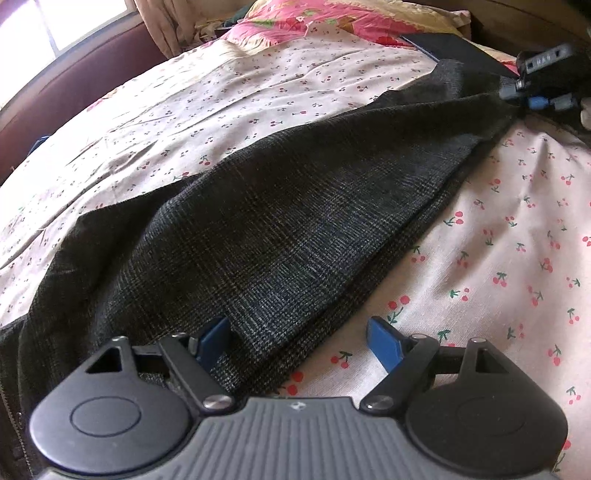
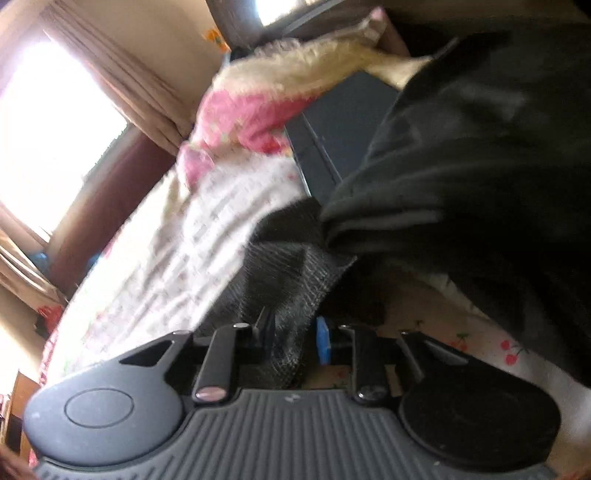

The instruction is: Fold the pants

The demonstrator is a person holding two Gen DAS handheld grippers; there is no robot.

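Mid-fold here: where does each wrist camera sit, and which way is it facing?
Left wrist: low over the bed, looking along the dark pants toward the pillows; its open left gripper shows, the right gripper far off.
Right wrist: tilted and blurred, right gripper clamping the fabric.
Shared: pants, cherry-print sheet.

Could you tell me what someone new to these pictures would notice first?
First comes the dark checked pants, stretched diagonally across the cherry-print bedsheet. The left tool stands open at their near edge, one blue finger under the fabric. At the far end, the right tool is shut on the pants, with a pink floral pillow behind.
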